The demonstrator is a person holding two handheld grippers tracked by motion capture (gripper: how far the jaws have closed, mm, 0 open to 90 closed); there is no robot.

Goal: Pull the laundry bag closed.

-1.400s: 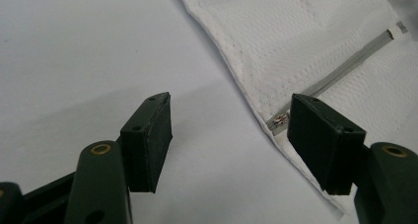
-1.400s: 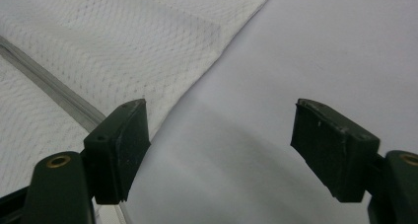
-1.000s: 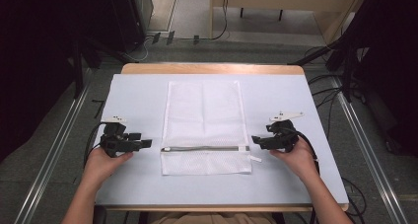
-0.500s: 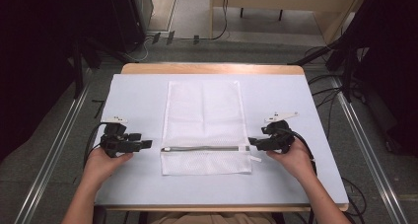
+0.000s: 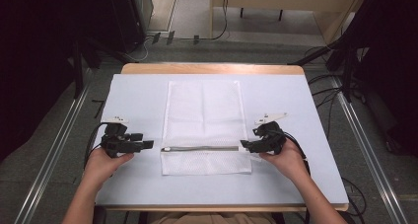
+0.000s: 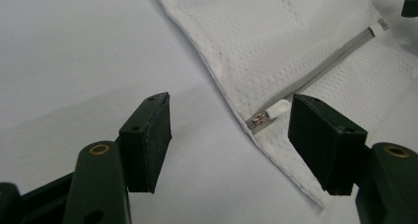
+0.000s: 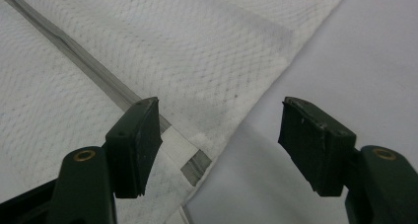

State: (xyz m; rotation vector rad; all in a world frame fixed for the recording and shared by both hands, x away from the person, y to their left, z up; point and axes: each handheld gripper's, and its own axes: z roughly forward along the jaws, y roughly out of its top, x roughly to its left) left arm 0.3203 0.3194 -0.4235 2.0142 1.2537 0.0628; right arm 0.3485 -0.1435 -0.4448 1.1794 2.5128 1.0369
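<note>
While the left gripper (image 5: 148, 145) hovers just off the left edge of the mesh bag (image 5: 204, 115), its jaws stand spread over bare table with nothing between them; in its own view the zipper pull (image 6: 276, 108) sits just ahead of them, near the bag's edge. The bag lies flat in the middle of the pale table (image 5: 133, 91), long side running away from the person, a grey zipper (image 5: 204, 148) crossing it near the close end. It is white, finely netted and thin, so it is likely light, limp and prone to bunch or slide when tugged; the firmer zipper ends and the pull look like the best places to grip. At the bag's right edge the right gripper (image 5: 245, 145) has just been closing its jaws a little, yet they remain apart, straddling the zipper's end (image 7: 194, 165) without pinching it.
</note>
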